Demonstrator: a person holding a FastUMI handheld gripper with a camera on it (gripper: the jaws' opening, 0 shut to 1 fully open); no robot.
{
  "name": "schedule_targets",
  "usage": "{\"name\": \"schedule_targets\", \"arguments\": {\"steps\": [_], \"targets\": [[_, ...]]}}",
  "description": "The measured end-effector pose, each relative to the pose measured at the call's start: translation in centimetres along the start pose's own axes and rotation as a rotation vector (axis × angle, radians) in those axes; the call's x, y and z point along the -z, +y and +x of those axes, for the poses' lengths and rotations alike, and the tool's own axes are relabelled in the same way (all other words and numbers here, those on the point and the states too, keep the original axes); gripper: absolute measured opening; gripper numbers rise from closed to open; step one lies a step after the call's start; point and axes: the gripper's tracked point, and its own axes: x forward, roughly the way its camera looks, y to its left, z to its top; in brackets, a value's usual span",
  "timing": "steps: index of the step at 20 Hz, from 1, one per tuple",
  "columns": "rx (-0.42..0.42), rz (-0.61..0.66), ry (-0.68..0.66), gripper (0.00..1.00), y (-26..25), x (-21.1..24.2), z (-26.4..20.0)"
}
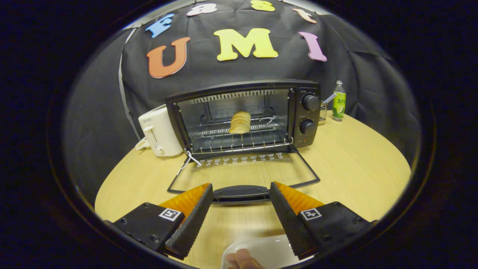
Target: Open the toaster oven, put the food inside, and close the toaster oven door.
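Wooden table [354,157], bread [240,122] beyond spread fingers [194,216]

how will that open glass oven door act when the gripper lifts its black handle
The glass toaster oven door probably swings up stiffly on its hinge. Its black handle, just ahead of the open gripper, looks smooth and may slip. The light-looking toaster oven might slide back.
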Motion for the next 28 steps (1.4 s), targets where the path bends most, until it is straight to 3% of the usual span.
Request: {"name": "schedule_targets", "arguments": {"steps": [4,15,19,23,26,28], "targets": [[-0.045,0.067,0.140,1.00,0.9,3.6,0.2],[0.026,0.060,0.125,1.00,0.5,3.1,1.6],[0.029,0.083,0.073,1.00,0.8,2.0,1.0],[0.029,0.043,-0.069,1.00,1.4,-1.7,0.1],[0.023,-0.091,-0.242,1.00,2.3,-6.0,-0.4],[0.039,-0.181,-0.247,1.00,2.1,-6.9,1.2]]}}
